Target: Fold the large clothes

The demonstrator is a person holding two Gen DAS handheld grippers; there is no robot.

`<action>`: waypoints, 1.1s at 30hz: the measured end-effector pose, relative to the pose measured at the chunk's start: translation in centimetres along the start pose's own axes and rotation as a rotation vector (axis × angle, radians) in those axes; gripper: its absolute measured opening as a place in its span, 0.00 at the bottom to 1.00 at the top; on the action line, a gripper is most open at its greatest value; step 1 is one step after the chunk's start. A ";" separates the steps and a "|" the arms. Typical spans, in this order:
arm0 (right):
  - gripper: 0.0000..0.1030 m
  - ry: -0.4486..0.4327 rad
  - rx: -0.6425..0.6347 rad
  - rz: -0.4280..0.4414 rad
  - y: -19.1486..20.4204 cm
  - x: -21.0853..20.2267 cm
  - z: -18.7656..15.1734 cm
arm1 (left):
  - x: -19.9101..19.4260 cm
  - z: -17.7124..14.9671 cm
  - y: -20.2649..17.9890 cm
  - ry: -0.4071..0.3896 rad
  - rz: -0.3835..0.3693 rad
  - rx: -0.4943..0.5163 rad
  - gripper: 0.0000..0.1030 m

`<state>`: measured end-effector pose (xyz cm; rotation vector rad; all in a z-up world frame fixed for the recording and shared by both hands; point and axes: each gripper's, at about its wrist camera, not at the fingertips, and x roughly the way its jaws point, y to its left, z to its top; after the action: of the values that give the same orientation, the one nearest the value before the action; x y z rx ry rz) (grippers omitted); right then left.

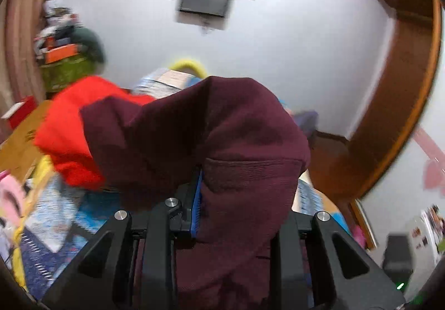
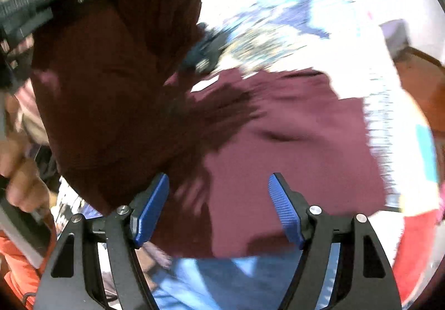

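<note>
Maroon garment (image 2: 292,126) part-spread on the patterned bed (image 2: 278,32), one end lifted; folding looks barely begun. Left gripper (image 1: 239,198) fingers clamp its ribbed hem. Right gripper (image 2: 218,210) fingers spread, empty, above the cloth.

left gripper (image 1: 222,193): chunky black plastic arms, round silver screws on the knuckles, blue ribbed pad at lower centre
right gripper (image 2: 218,210): same black frame, silver screws, two blue ribbed pads
hand (image 2: 20,171): bare skin, left edge, blurry
</note>
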<state>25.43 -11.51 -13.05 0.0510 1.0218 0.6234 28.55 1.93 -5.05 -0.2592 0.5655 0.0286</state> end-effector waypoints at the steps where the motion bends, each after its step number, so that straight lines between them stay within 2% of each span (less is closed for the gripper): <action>1: 0.69 -0.020 0.013 -0.032 -1.2 -1.1 -0.1 | 0.9 -0.6 -1.8 0.029 -0.032 0.037 0.23; 6: 0.69 -0.109 0.060 -0.220 -4.9 -5.4 -0.7 | 4.3 -4.7 -7.4 0.176 -0.133 0.166 0.24; 7: 0.69 -0.118 0.068 -0.246 -5.6 -5.9 -0.9 | 5.5 -6.2 -8.4 0.242 -0.165 0.191 0.24; 9: 0.69 -0.128 0.087 -0.296 -6.5 -6.7 -1.5 | 6.7 -8.4 -9.2 0.320 -0.200 0.208 0.24; 10: 0.69 -0.129 0.093 -0.315 -6.9 -6.9 -1.8 | 6.8 -9.2 -9.5 0.330 -0.198 0.226 0.25; 13: 0.69 -0.124 0.102 -0.350 -7.9 -7.8 -2.9 | 5.6 -10.9 -10.8 0.279 -0.154 0.353 0.35; 15: 0.69 -0.117 0.100 -0.357 -8.2 -7.8 -3.2 | 4.6 -11.5 -11.1 0.283 -0.165 0.417 0.48; 18: 0.69 -0.130 0.095 -0.379 -8.5 -8.3 -3.6 | 3.3 -12.0 -11.2 0.283 -0.174 0.459 0.51; 21: 0.69 -0.158 0.106 -0.377 -8.4 -9.9 -3.9 | 1.9 -11.5 -10.6 0.286 -0.211 0.442 0.62; 24: 0.69 -0.192 0.100 -0.367 -7.9 -11.0 -4.2 | 0.8 -10.7 -9.3 0.255 -0.212 0.416 0.66; 28: 0.69 -0.234 0.074 -0.348 -6.3 -11.4 -3.2 | -1.5 -8.7 -6.1 0.176 -0.168 0.363 0.67; 31: 0.69 -0.261 0.060 -0.298 -5.1 -11.1 -2.1 | -2.5 -6.9 -2.9 0.130 -0.121 0.316 0.79; 33: 0.69 -0.271 0.051 -0.269 -4.3 -10.5 -1.2 | -2.7 -6.2 -1.0 0.102 -0.065 0.305 0.82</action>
<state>22.60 -20.69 -6.83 0.0410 0.7647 0.3336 23.07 -0.47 -8.40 0.0179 0.6532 -0.1340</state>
